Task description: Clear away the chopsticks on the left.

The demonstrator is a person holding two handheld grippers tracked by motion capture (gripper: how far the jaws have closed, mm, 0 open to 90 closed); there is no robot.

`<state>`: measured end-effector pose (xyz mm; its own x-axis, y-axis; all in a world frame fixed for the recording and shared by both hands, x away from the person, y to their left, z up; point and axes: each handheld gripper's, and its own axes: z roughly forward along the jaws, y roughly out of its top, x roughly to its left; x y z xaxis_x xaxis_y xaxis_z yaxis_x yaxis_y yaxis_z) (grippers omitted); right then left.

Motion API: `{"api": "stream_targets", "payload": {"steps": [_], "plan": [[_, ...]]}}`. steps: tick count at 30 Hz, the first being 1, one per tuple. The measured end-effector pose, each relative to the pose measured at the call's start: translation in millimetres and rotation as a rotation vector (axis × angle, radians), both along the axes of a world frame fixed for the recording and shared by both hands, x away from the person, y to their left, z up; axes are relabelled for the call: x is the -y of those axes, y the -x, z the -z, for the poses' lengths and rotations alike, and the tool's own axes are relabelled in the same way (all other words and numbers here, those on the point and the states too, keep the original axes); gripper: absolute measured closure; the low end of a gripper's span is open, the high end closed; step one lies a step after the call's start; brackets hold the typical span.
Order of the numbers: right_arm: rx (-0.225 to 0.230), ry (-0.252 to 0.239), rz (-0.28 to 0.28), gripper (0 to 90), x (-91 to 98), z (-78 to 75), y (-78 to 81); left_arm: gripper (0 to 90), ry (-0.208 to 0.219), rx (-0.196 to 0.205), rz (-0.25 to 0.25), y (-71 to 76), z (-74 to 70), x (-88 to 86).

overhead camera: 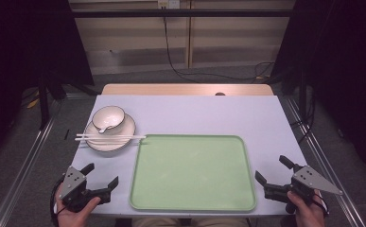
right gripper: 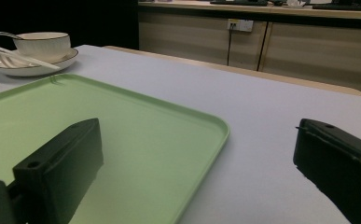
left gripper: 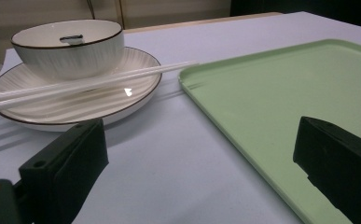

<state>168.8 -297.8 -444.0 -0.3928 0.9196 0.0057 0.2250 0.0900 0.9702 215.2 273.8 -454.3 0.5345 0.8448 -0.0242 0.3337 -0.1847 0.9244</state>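
From the high view, the left gripper [overhead camera: 100,174] and right gripper [overhead camera: 273,169] flank the green tray [overhead camera: 193,172], jaws wide, holding nothing. In the left gripper view, chopsticks [left gripper: 82,84] lie across the plate [left gripper: 99,100] beside the bowl [left gripper: 68,46], just ahead. The right gripper view puts the dishes well away.
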Motion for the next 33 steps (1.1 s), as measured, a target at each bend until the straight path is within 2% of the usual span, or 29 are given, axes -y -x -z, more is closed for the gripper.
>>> {"api": "stream_targets", "payload": {"steps": [4, 10, 13, 14, 16, 18, 22, 24, 27, 28, 30, 33], "plan": [[-0.008, -0.004, -0.014, 1.0, -0.1, 0.8, -0.4, 2.8, 0.0, -0.013, -0.002, -2.2, 1.0, 0.9], [-0.028, -0.001, -0.003, 1.2, 1.6, 1.7, -1.8, 3.0, -0.02, -0.036, 0.015, -6.1, 1.6, 1.4], [-0.029, 0.001, -0.01, 1.6, 3.0, 1.7, -2.7, 3.7, -0.006, -0.045, 0.03, -6.8, 0.4, 0.3], [-0.035, 0.0, -0.014, 1.7, 2.3, 1.6, -2.7, 4.9, -0.027, -0.039, 0.03, -6.5, -0.8, 0.0], [-0.033, 0.007, -0.023, 1.7, 1.3, 2.0, -3.6, 4.8, -0.05, -0.031, 0.061, -8.2, -3.9, -0.2], [-0.036, 0.007, -0.022, 1.7, 0.6, 2.2, -3.7, 4.9, -0.051, -0.038, 0.066, -9.7, -5.0, -0.8], [-0.037, 0.005, -0.035, 1.8, -0.1, 2.4, -4.7, 5.1, -0.068, -0.065, 0.077, -16.6, -5.1, -6.6], [-0.037, 0.009, -0.036, 1.9, -1.3, 2.9, -5.6, 4.1, -0.064, -0.079, 0.099, -21.3, -6.1, -13.4], [-0.042, 0.01, -0.047, 1.9, -2.0, 2.9, -5.5, 4.2, -0.07, -0.079, 0.105, -24.0, -7.8, -18.0], [-0.039, 0.012, -0.047, 1.9, -2.4, 2.6, -5.1, 4.2, -0.085, -0.087, 0.106, -27.9, -9.2, -23.0], [-0.035, 0.015, -0.052, 1.9, -3.3, 2.7, -4.7, 5.2, -0.072, -0.089, 0.109, -31.8, -9.4, -26.3], [-0.038, 0.014, -0.045, 1.8, -3.0, 2.9, -5.3, 5.0, -0.075, -0.09, 0.103, -34.3, -10.8, -29.6]]}}
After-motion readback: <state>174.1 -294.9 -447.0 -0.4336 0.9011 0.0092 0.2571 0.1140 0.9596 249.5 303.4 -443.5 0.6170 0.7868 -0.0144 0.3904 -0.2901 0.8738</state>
